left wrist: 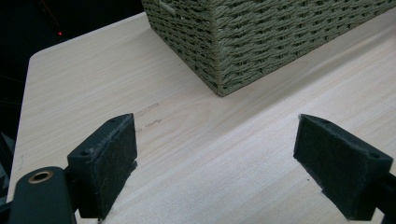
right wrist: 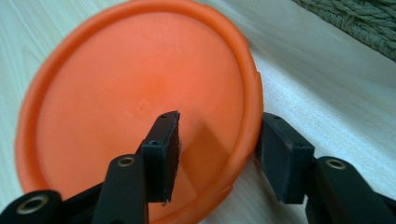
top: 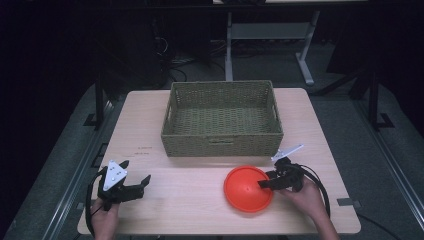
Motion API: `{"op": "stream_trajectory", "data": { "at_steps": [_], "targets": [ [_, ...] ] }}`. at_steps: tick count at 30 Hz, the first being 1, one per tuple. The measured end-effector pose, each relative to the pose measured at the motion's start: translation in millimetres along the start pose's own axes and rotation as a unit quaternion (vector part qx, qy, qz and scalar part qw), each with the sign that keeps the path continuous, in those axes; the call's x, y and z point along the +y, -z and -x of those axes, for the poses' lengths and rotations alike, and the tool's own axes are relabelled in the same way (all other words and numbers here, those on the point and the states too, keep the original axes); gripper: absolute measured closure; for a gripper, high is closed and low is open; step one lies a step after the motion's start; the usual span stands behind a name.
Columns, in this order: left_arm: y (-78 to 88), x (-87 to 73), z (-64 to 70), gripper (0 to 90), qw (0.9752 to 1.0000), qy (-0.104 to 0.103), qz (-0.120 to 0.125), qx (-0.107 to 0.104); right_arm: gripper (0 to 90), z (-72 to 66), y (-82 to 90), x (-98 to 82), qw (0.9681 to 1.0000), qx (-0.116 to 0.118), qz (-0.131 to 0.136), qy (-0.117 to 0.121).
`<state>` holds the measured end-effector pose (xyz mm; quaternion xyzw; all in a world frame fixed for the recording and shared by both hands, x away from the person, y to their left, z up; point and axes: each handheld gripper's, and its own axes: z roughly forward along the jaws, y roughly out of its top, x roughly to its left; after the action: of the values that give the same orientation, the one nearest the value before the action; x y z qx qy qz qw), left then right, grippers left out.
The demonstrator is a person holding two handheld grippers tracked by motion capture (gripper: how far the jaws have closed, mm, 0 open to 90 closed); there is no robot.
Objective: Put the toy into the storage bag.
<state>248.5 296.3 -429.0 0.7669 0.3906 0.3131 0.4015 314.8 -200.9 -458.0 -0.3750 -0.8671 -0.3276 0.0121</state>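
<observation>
A dark room surrounds a pale wooden counter (top: pixel 200 200). Toward its far edge sits a woven basket (top: pixel 222 120), green-grey. In front of the basket, toward the right, an orange plate (top: pixel 247 189) lies on the counter. The right tongs (top: pixel 265 184) straddle its right rim, one jaw inside the plate, the other outside; the jaws are half spread and, as far as the close view shows, not yet pressing the rim. The left tongs (top: pixel 144 181) rest at the near left corner, spread wide over bare wood.
</observation>
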Motion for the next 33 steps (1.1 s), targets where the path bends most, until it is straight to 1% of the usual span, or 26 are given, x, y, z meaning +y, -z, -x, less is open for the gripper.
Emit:
{"op": "stream_trajectory", "data": {
  "at_steps": [1, 4, 6, 10, 11, 13, 14, 15, 16, 17, 19, 22, 23, 24, 26, 29, 30, 31, 33],
  "targets": [
    [-0.1, 0.0, -0.1, 12.8, 1.0, -0.001, -0.002, 0.0, 51.4, -1.7, -0.1, 0.1, 0.9999, -0.008, -0.003, 0.006],
    [-1.3, 0.0, 0.1, 12.8, 1.0, 0.001, -0.003, -0.002, 54.3, -2.3, 0.6, 0.0, 0.9999, -0.013, -0.001, 0.009],
    [-1.3, 0.3, 0.3, 12.8, 1.0, 0.001, -0.002, -0.002, 56.9, -1.4, 2.0, -0.2, 0.9999, -0.013, -0.001, 0.003],
    [-0.8, 0.0, 0.7, 12.8, 1.0, 0.0, -0.003, -0.001, 59.9, -0.2, 2.4, -0.4, 0.9999, -0.014, -0.005, 0.004],
    [-0.5, 0.0, 0.1, 12.8, 1.0, 0.0, -0.002, -0.001, 64.9, 0.1, 5.2, -0.5, 0.9999, -0.015, -0.005, 0.003],
    [-0.5, -0.1, -0.5, 12.8, 1.0, 0.002, -0.002, 0.0, 69.1, 1.8, 9.5, -0.7, 0.9999, -0.005, 0.006, -0.008],
    [-0.5, -0.1, -0.5, 12.8, 1.0, 0.002, -0.002, 0.0, 72.0, 2.7, 12.2, -0.8, 0.9999, -0.002, 0.009, -0.011],
    [-0.5, 0.0, -0.6, 12.8, 1.0, 0.002, -0.002, 0.0, 74.6, 3.1, 14.6, -1.0, 0.9997, 0.0, 0.018, -0.014],
    [-0.6, 0.1, -0.6, 12.8, 1.0, 0.002, -0.001, 0.0, 74.6, 3.1, 14.6, -1.0, 0.9997, 0.0, 0.018, -0.014],
    [-0.6, 0.3, -0.7, 12.8, 1.0, 0.001, -0.002, 0.0, 75.9, 3.1, 17.1, -1.3, 0.9996, 0.005, 0.024, -0.016],
    [-1.1, 0.4, 0.1, 12.8, 1.0, 0.001, -0.002, -0.001, 77.3, 2.9, 20.2, -1.4, 0.9992, 0.01, 0.029, -0.025],
    [-0.7, 0.1, 0.5, 12.8, 1.0, 0.001, -0.001, -0.001, 79.3, 1.6, 22.4, -0.2, 0.999, 0.009, 0.033, -0.03],
    [-0.1, 0.0, -0.4, 12.8, 1.0, 0.002, -0.002, 0.001, 80.9, -0.5, 25.3, 1.8, 0.9984, 0.014, 0.043, -0.034],
    [-0.1, 0.0, -0.4, 12.8, 1.0, 0.002, -0.002, 0.001, 80.9, -0.5, 25.3, 1.8, 0.9984, 0.014, 0.043, -0.034],
    [0.3, -0.3, -1.3, 12.8, 1.0, 0.004, 0.0, 0.002, 81.7, -3.8, 28.0, 4.9, 0.9983, 0.014, 0.049, -0.029],
    [0.5, -0.1, -1.5, 12.8, 1.0, 0.006, 0.0, 0.003, 81.7, -11.0, 31.9, 11.9, 0.9987, 0.01, 0.048, -0.015],
    [0.5, -0.1, -1.5, 12.8, 1.0, 0.006, 0.0, 0.003, 81.7, -11.0, 31.9, 11.9, 0.9987, 0.01, 0.048, -0.015],
    [0.9, -0.1, -0.9, 12.8, 1.0, 0.004, 0.0, 0.004, 81.8, -12.7, 33.6, 15.4, 0.9989, 0.014, 0.044, -0.013],
    [1.5, -0.2, -1.2, 12.8, 1.0, 0.004, 0.002, 0.004, 81.9, -14.2, 36.9, 18.9, 0.9986, 0.02, 0.047, -0.01]
  ]
}}
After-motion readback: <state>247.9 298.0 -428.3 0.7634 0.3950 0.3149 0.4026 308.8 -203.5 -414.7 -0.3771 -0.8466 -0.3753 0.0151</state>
